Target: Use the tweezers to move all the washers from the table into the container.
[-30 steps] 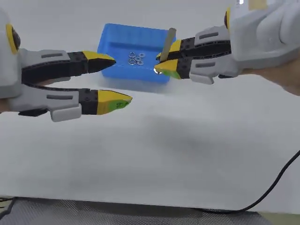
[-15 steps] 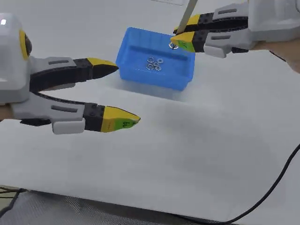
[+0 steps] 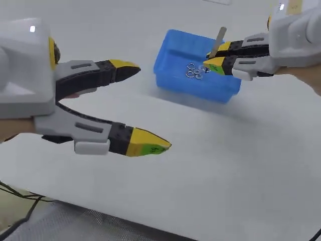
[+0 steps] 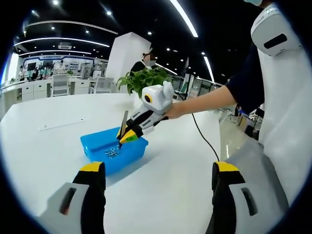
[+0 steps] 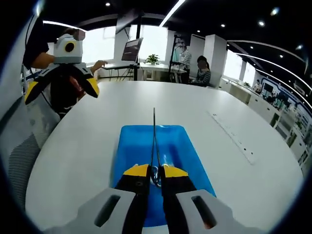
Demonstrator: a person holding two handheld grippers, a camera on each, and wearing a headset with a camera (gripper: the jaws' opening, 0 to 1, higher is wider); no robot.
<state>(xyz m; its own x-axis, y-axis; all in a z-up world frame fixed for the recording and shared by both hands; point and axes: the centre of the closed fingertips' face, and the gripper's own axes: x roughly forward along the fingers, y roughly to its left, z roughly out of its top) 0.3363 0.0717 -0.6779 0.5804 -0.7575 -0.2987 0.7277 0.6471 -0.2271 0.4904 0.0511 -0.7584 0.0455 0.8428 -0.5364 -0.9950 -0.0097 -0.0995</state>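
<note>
1. Right tongs (image 3: 209,61): the jaws are closed on the tweezers (image 3: 219,37), and hang over the far right part of the blue container (image 3: 195,88).
2. Tweezers: a thin grey metal strip. In the head view the long axis stands steep, with the free upper end tilted up and away and the working tips pointing down into the container. Whether the tips carry a washer cannot be told.
3. Washers (image 3: 194,71): small silver rings in a tight group on the container floor, just beside the tweezer tips, toward the left tongs (image 3: 153,108).
4. Left tongs: the jaws are wide apart and hold nothing. They hover over the white desk (image 3: 225,165), well apart from the container.
5. The right tongs are much the nearer. Any release is theirs, made straight down from the tips.
6. Judgement: the task appears to be at or near the final drop.
</note>
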